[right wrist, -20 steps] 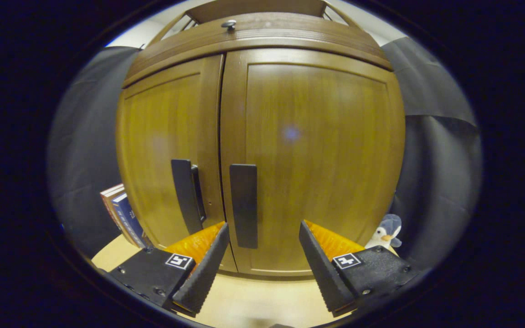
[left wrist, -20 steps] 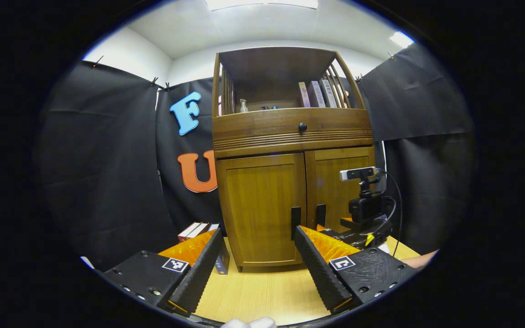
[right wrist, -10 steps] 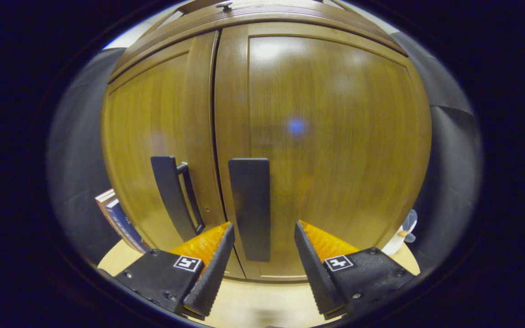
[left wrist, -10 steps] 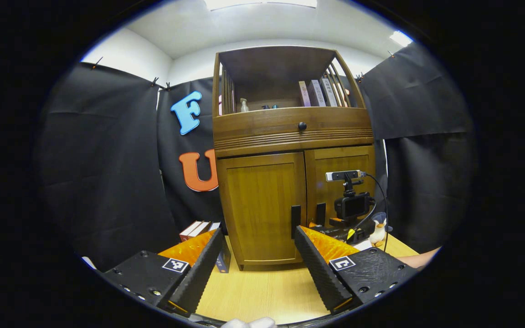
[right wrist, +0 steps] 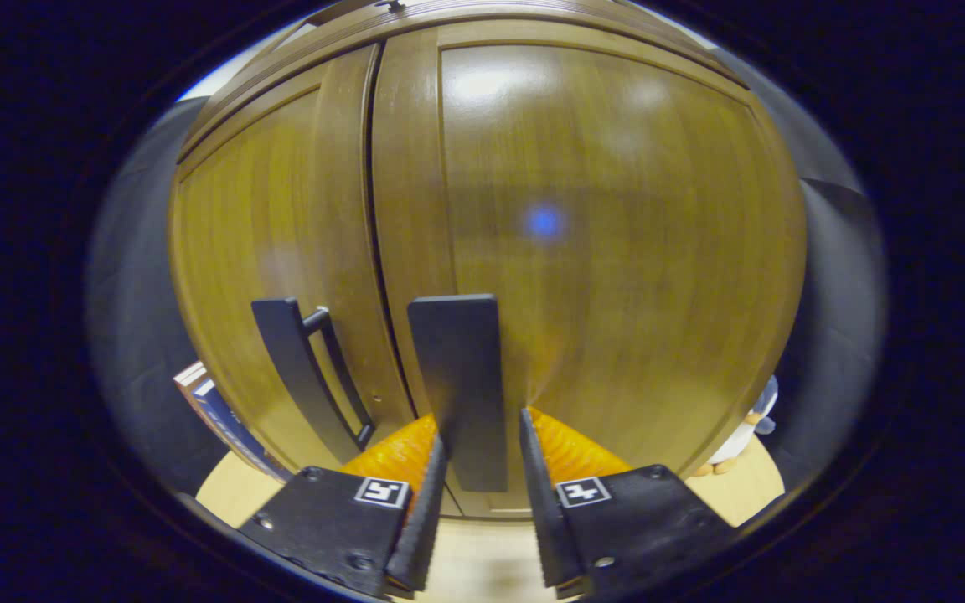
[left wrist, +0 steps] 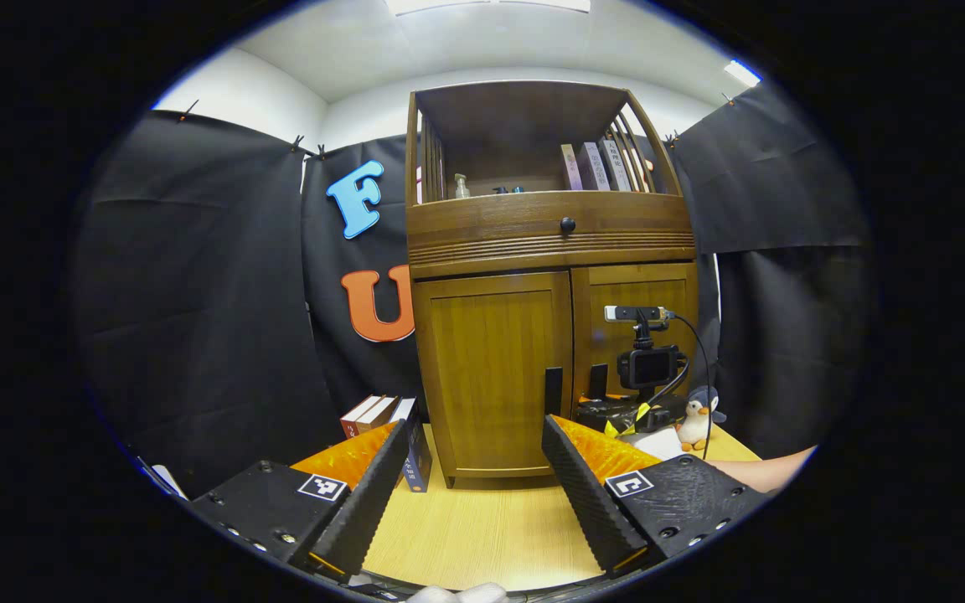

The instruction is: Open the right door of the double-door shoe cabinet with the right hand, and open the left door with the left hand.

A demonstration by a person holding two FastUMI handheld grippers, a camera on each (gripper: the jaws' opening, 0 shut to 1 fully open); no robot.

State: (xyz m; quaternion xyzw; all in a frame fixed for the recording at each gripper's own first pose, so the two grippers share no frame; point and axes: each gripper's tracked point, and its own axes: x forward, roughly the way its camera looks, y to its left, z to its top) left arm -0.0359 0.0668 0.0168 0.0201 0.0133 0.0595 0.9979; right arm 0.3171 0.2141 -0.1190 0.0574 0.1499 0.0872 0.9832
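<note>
While both doors (right wrist: 616, 243) sit closed, right tongs (right wrist: 479, 469) straddling handle (right wrist: 459, 385)

handle (right wrist: 459, 385) foot: behind fingers (right wrist: 425, 519) | penguin toy (right wrist: 742, 435): mostly behind cabinet (right wrist: 616, 251)

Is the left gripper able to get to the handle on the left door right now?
Probably yes. The left gripper is open and faces the left door handle across bare table; the right gripper sits beside, at the other door.

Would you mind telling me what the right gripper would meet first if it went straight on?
Most likely the right door's handle: it stands between the right gripper's fingers, which are narrowing around it. Whether they touch it yet is unclear.
</note>
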